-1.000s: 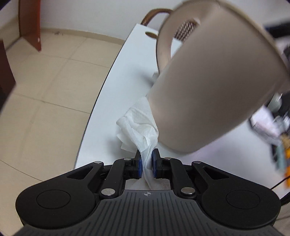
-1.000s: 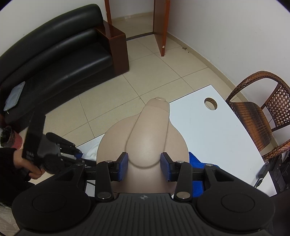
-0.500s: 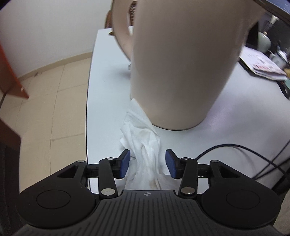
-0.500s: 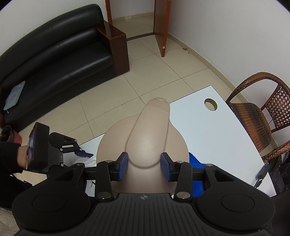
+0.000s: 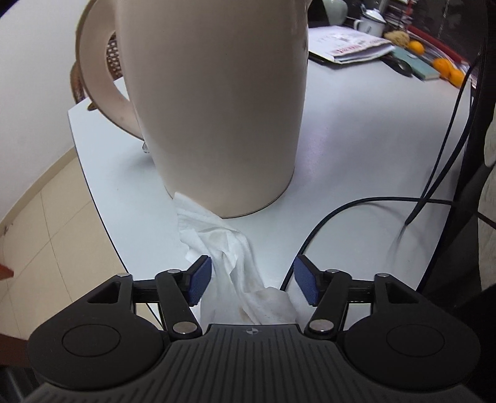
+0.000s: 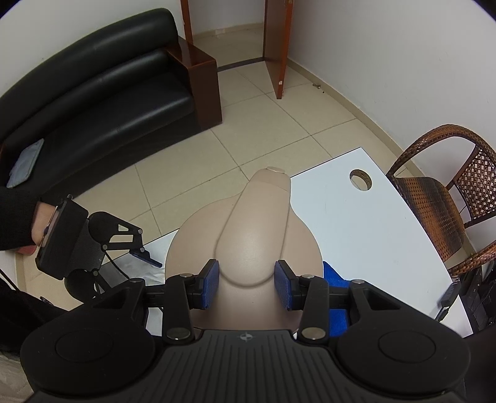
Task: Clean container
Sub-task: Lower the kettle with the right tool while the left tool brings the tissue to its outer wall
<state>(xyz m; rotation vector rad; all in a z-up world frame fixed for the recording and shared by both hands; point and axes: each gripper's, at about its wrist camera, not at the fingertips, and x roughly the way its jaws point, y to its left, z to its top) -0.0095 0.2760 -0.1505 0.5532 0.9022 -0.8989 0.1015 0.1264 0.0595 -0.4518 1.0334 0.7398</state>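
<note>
A beige kettle [image 5: 217, 102] stands upright on the white table [image 5: 356, 130], its handle to the left. A crumpled white tissue [image 5: 229, 248], faintly stained, lies on the table with one end tucked at the kettle's base. My left gripper [image 5: 252, 280] is open, its pads either side of the tissue without pinching it. In the right wrist view I look down on the kettle lid [image 6: 248, 235]. My right gripper [image 6: 246, 283] is shut on the kettle's handle top. The left gripper [image 6: 93, 245] also shows there at the left.
Black cables [image 5: 341, 214] run across the table right of the tissue. Papers [image 5: 347, 46], a mug [image 5: 372, 21] and oranges [image 5: 443, 66] sit at the far right. A wicker chair [image 6: 440, 201] stands beyond the table end, near a cable hole [image 6: 360, 179]. A black sofa [image 6: 93, 93] stands across the floor.
The left gripper opened and let go of the tissue, which now lies on the table. The kettle went from tilted to upright on the table. The right gripper stayed on the handle.
</note>
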